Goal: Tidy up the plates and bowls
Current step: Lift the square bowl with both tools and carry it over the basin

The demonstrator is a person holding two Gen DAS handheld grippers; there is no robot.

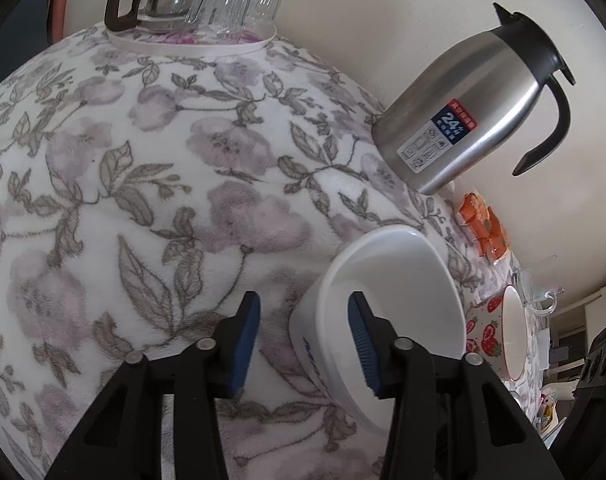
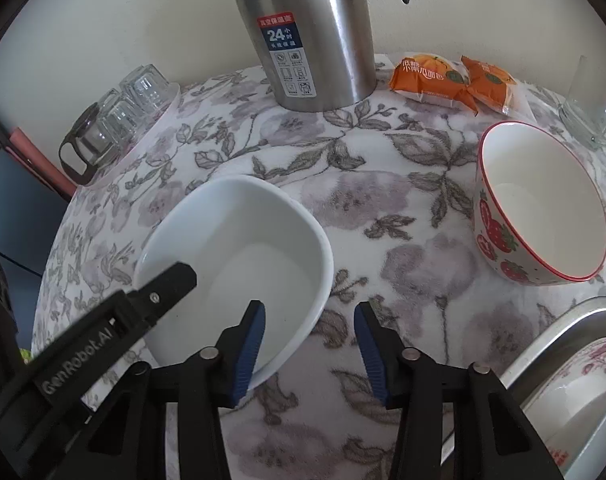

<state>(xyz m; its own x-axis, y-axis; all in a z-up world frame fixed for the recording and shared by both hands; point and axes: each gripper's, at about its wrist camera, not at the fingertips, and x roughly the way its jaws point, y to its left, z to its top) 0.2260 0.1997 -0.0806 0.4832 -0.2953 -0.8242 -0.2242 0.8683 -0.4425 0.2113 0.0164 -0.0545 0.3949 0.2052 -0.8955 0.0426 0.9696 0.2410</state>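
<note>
A white squarish bowl [image 1: 395, 300] [image 2: 239, 256] stands on the floral tablecloth. My left gripper [image 1: 305, 344] is open, its jaws astride the bowl's near wall: one pad outside, one inside. Its black finger [image 2: 159, 292] shows over the bowl's left rim in the right wrist view. My right gripper [image 2: 309, 350] is open, its left pad inside the bowl's front rim, its right pad outside over the cloth. A strawberry-patterned bowl [image 2: 543, 204] [image 1: 511, 332] stands empty to the right. A floral plate [image 2: 575, 392] lies in a steel tray [image 2: 543, 328] at the lower right.
A steel thermos jug [image 2: 315, 32] [image 1: 471, 108] stands at the back by the wall. A tray with a glass pot and upturned glasses [image 1: 199, 4] [image 2: 115, 120] is at the far left. Orange snack packets [image 2: 451, 80] and a glass mug [image 2: 591, 116] lie at the back right.
</note>
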